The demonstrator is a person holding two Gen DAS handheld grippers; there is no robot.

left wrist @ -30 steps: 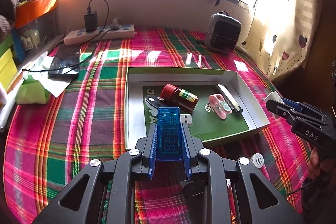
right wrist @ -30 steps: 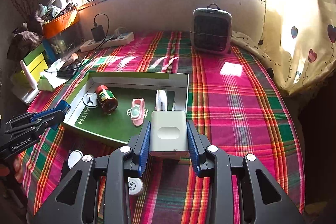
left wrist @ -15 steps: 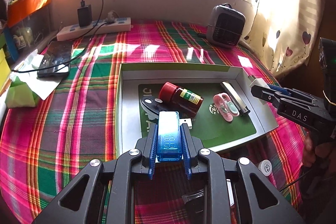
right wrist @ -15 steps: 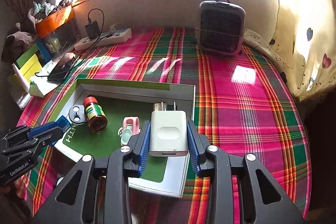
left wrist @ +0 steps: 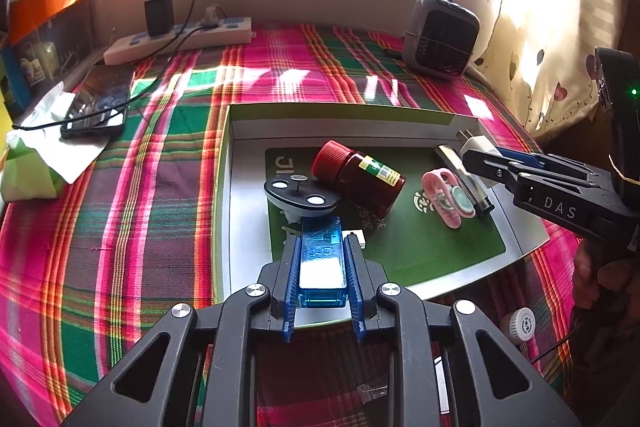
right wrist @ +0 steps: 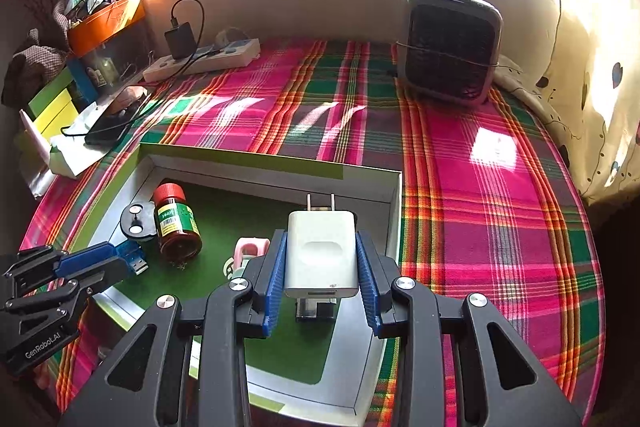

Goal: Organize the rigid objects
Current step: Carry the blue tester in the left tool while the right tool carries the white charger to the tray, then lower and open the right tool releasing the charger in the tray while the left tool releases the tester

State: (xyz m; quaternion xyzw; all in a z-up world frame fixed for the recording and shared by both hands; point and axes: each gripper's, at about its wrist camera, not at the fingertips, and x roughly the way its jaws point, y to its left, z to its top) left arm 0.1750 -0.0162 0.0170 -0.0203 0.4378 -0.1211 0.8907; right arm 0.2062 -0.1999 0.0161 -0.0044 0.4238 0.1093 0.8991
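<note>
Bottle [left wrist: 360, 179], clip [left wrist: 446, 197] and disc [left wrist: 300, 193] inside the tray [left wrist: 340, 119], heater [left wrist: 440, 35] behind, phone [left wrist: 98, 107] possibly on tissue, left.

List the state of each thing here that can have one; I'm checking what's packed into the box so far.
Left gripper: shut on blue USB meter.
Right gripper: shut on white charger.
Brown bottle: capped, lying in box.
Pink clip: lying in box.
Black adapter: plugged into power strip.

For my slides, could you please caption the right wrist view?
Right gripper holds a white charger above the tray.
</note>
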